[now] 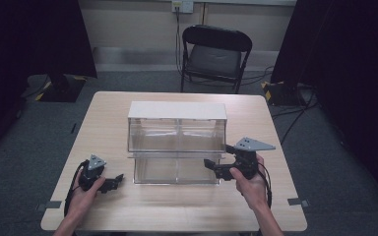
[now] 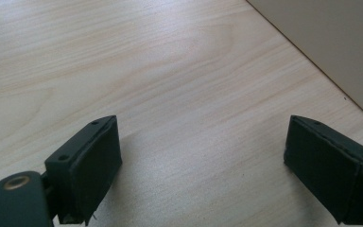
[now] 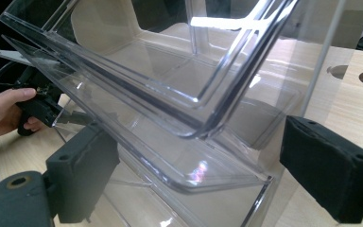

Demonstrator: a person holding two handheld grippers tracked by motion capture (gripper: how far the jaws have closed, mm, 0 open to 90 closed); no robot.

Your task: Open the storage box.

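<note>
Light wooden table (image 1: 108, 110), clear two-tier bin organizer (image 1: 177, 142) at centre

Left tool (image 2: 203, 156) gapes wide over bare table (image 2: 170, 71) (pale box (image 2: 331, 38) corner beyond).

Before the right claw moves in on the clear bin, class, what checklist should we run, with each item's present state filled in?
1. Right claw open: ok, jaws stand wide apart.
2. Right claw lined up with the clear bin: ok, its right front corner sits between the jaws.
3. Left claw open and holding nothing: ok.
4. Left claw away from the bin: ok, it is over bare table.
5. Bin compartments hold nothing: ok.
6. Bin fixed to the table: cannot tell.
</note>
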